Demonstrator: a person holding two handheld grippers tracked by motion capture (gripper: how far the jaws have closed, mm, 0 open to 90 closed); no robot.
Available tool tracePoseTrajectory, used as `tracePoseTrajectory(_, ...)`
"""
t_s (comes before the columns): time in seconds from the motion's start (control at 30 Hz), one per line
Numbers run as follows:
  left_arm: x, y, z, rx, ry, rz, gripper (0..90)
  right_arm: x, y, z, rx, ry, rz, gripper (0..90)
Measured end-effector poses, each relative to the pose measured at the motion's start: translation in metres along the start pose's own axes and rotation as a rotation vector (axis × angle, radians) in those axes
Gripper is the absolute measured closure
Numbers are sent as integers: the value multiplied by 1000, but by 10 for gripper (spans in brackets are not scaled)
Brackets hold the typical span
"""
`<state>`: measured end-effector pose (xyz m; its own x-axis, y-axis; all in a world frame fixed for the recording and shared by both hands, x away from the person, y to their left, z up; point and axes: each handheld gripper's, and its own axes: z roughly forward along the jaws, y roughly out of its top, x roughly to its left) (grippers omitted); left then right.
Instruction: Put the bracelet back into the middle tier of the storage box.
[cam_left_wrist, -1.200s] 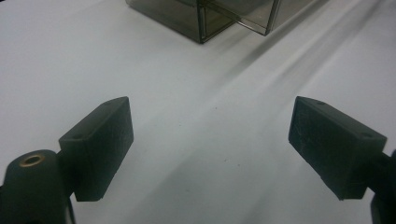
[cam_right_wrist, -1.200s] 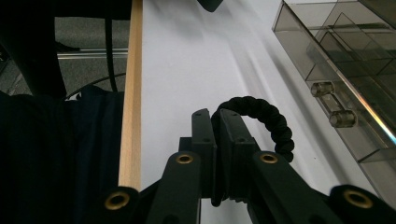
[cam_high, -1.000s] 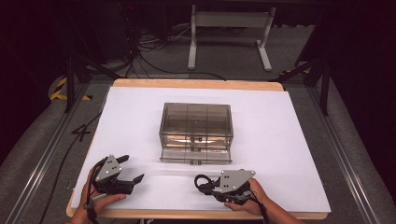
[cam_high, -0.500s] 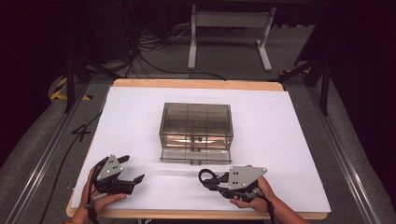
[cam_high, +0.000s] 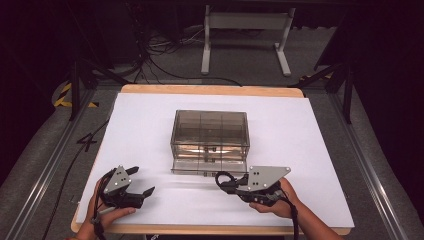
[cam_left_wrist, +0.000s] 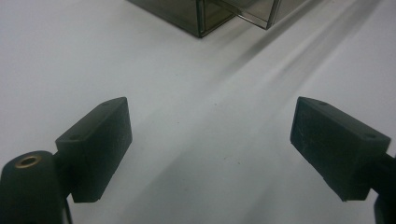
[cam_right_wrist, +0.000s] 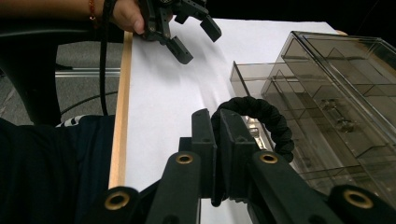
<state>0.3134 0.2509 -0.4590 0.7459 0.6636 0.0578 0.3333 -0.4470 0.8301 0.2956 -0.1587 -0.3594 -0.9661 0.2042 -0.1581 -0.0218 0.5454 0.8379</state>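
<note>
While the right gripper (cam_high: 223, 181) hovers just in front of the drawer box, its jaws are clenched on a black hair tie (cam_right_wrist: 261, 122), a fabric-covered elastic loop with a ribbed, matte surface that arches up out of the pinch. From the high view this loop (cam_high: 224, 178) reads as a small dark ring at the gripper's tip, near the lowest drawer; the right gripper view gives the texture and shows the loop standing clear above the white sheet. The drawer box (cam_high: 210, 135) is smoke-tinted clear plastic, rectangular, with thin partition walls dividing its top into compartments, and it sits at the middle of the table (cam_high: 310, 150), whose surface is covered in smooth white with a pale wooden edge. Its bottom drawer (cam_right_wrist: 252, 77) is pulled out a little toward the person, seen best in the right gripper view. The left gripper (cam_high: 141, 180) rests at the near left corner with its jaws released and spread wide, nothing between them; in its own view the blocky, matte black pads (cam_left_wrist: 100, 140) frame bare white surface, and a corner of the box (cam_left_wrist: 201, 14) shows at the top.
</note>
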Motion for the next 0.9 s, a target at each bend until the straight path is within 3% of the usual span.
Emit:
tracePoseTrajectory(0.37, -2, 0, 0, -7, 4, 18, 133, -23, 14, 25, 49, 19, 17, 858)
tracePoseTrajectory(0.7, -4, 0, 1, 7, 5, 33, 134, -43, 12, 50, 132, 16, 48, 857)
tracePoseTrajectory(0.9, -4, 1, 2, 15, 4, 39, 133, -49, 10, 57, 141, 13, 63, 856)
